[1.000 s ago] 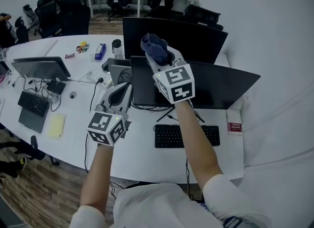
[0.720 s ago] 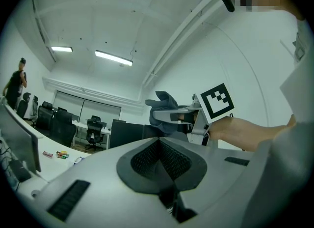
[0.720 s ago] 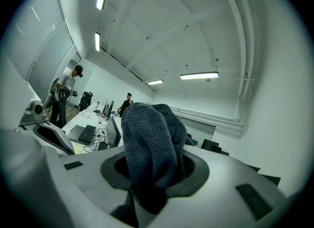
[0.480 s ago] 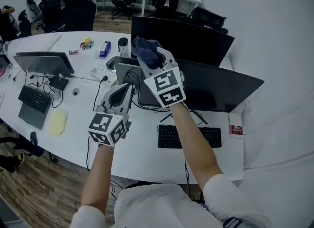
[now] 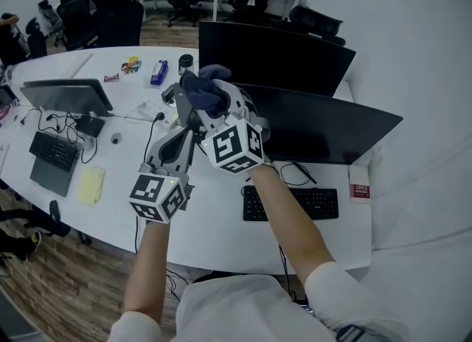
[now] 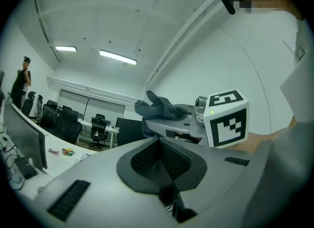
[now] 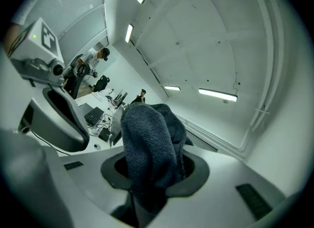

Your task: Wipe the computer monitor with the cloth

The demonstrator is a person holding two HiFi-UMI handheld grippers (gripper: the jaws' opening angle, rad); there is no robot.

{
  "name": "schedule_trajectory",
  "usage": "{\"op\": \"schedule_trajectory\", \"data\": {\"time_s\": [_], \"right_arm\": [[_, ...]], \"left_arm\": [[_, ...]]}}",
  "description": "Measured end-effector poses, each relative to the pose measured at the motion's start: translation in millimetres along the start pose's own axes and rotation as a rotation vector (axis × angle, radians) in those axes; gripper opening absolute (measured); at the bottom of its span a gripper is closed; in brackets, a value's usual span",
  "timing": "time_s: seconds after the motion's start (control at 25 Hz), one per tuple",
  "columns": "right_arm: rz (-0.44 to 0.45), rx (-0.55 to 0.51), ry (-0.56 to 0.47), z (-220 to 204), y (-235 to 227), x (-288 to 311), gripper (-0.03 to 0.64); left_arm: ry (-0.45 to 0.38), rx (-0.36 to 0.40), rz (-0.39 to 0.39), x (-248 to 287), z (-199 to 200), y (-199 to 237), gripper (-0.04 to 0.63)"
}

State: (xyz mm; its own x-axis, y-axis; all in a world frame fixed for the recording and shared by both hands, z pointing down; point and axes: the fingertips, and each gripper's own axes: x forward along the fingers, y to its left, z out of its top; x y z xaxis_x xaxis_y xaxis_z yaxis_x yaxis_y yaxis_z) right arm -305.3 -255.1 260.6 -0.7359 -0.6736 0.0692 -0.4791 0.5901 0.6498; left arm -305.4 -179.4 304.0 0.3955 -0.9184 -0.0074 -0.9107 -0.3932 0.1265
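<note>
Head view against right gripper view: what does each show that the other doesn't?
Only the head view shows the wide dark monitor, the keyboard in front of it and the person's forearms. Only the right gripper view shows the ceiling lights and, close up, the right claw shut on the cloth. Both show the cloth and the left claw nearby.

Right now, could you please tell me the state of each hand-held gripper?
Left hand-held gripper: closed, empty.
Right hand-held gripper: closed on the cloth.
</note>
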Motion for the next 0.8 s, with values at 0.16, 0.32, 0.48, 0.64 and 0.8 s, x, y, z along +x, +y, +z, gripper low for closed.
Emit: {"op": "schedule_trajectory", "data": {"time_s": [0.16, 0.32, 0.48, 0.64, 0.8], "right_arm": [[0.021, -0.012, 0.027, -16.9, 17.0, 4.8, 0.138], [0.027, -0.014, 0.047, -30.7, 26.8, 5.5, 0.138], [0.03, 0.001, 0.054, -39.8, 33.9, 4.3, 0.138], [0.016, 0.01, 0.064, -48.8, 41.4, 0.6, 0.138], [-0.002, 0.017, 0.079, -54.8, 46.7, -3.6, 0.138]], "left_arm": [[0.002, -0.004, 0.012, -1.6, -1.2, 9.1, 0.012], [0.009, -0.002, 0.018, -2.3, -4.1, 12.8, 0.012], [0.019, -0.011, 0.024, -1.8, -11.4, 14.7, 0.012], [0.031, -0.018, 0.026, -1.7, -18.6, 15.2, 0.012], [0.04, -0.022, 0.024, -0.9, -23.3, 14.3, 0.012]]}}
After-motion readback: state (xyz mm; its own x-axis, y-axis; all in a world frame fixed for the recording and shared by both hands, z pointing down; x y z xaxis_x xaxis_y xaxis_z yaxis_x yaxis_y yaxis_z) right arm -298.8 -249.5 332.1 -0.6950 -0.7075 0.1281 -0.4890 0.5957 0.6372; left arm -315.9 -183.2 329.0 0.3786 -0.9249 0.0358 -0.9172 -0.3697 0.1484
